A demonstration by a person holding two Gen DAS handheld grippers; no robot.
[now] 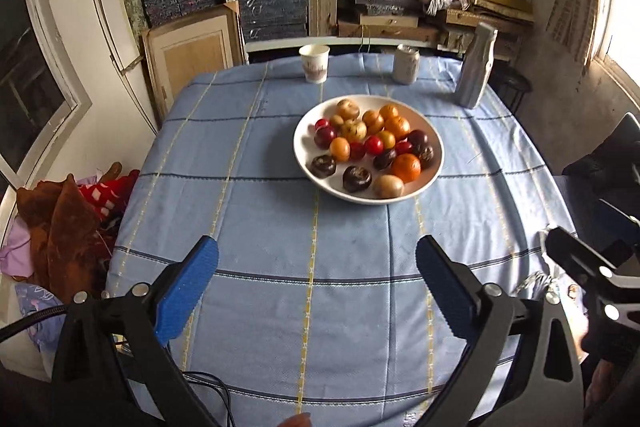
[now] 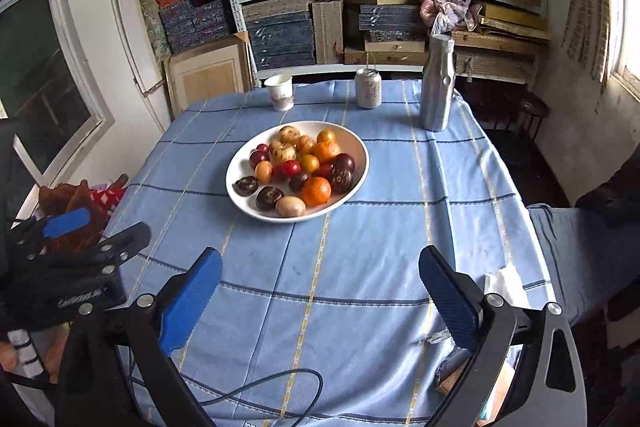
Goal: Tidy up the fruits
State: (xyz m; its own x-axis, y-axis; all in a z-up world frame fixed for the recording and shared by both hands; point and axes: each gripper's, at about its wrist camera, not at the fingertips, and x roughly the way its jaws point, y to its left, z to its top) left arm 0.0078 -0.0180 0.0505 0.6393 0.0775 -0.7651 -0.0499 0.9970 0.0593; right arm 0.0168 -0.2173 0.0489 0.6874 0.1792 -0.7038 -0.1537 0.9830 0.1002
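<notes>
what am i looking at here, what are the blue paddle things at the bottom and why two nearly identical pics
Those blue paddles are the fingers of two hand-held claws; a person carries one in each hand. Each picture comes from a camera on one claw: one shows the left claw, the other the right claw. Both are open and hold nothing. On the blue checked tablecloth sits a white bowl of mixed fruit, all still inside. Behind it stand a paper cup, a can and a metal bottle.
</notes>
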